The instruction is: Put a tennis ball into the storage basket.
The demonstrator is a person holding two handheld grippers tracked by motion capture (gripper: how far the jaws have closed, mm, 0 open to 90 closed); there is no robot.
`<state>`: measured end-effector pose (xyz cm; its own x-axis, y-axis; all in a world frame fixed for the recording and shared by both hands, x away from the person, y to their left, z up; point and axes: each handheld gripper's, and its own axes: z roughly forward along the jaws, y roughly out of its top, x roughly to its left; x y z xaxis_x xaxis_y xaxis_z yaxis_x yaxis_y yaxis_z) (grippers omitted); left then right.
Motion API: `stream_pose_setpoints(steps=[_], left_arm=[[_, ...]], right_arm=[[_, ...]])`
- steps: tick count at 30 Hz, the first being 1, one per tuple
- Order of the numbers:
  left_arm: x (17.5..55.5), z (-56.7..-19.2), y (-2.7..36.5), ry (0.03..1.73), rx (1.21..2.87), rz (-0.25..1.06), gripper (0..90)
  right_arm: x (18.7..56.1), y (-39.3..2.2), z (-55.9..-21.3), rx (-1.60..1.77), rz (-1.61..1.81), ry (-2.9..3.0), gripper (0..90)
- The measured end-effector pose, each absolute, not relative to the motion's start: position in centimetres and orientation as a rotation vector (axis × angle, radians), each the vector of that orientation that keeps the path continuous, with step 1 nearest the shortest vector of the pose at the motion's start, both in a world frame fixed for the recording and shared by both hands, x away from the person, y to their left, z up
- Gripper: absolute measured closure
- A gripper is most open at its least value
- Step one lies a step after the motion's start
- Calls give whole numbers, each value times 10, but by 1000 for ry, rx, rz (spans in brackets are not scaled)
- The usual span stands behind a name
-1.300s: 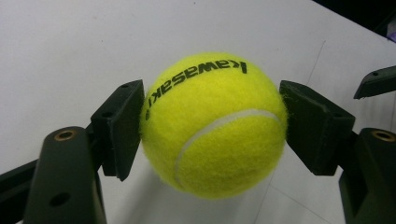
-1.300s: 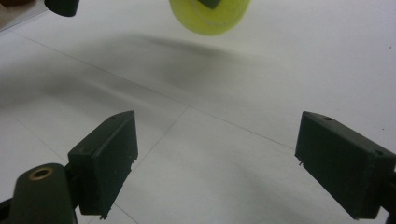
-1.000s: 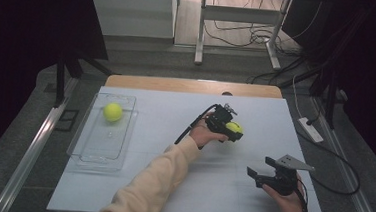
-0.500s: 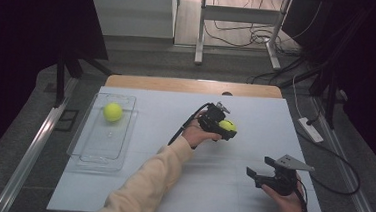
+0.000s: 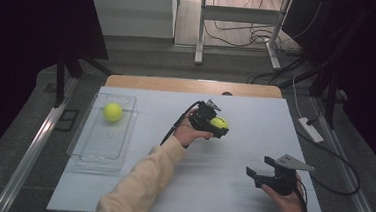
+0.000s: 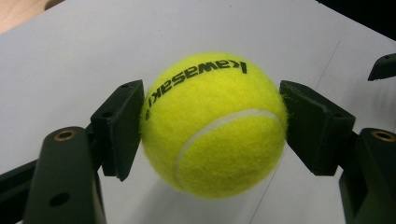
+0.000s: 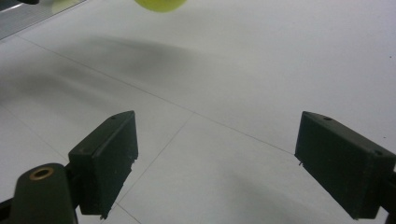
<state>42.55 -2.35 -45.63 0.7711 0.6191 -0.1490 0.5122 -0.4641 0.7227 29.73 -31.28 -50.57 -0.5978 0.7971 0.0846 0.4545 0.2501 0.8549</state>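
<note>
My left gripper [image 5: 218,125] is shut on a yellow-green tennis ball [image 5: 219,122] and holds it above the middle of the white table [image 5: 229,199]. In the left gripper view both black pads press the sides of the tennis ball [image 6: 214,123], which bears black lettering; the left gripper [image 6: 212,126] hangs clear of the tabletop. A second tennis ball [image 5: 113,112] lies in the clear tray [image 5: 90,152] at the left. My right gripper [image 5: 252,174] rests low at the front right, open, with nothing between the jaws of the right gripper [image 7: 215,163]. The held ball [image 7: 160,4] peeks in at the top edge there.
The clear tray sits near the table's left edge. A wooden strip [image 5: 192,86] runs along the far edge. Cables [image 5: 318,145] trail off the right side, and a metal frame [image 5: 201,27] stands on the floor beyond.
My left gripper has carried the ball a little leftward and up off the table. The right gripper has stayed where it was.
</note>
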Motion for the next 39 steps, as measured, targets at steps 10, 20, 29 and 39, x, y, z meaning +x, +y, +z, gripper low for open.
stream_pose_setpoints(steps=[10,20,29,39], left_arm=[[421,-450,-11,859,2129,180,270],[418,-447,-1,861,2127,200,270],[414,-445,9,863,2119,215,270],[409,-442,22,873,2111,237,270]], right_arm=[[297,-312,-506,1147,1284,2165,131],[297,-313,-505,1148,1290,2160,132],[298,-313,-505,1161,1300,2159,132],[298,-313,-506,1168,1292,2165,132]])
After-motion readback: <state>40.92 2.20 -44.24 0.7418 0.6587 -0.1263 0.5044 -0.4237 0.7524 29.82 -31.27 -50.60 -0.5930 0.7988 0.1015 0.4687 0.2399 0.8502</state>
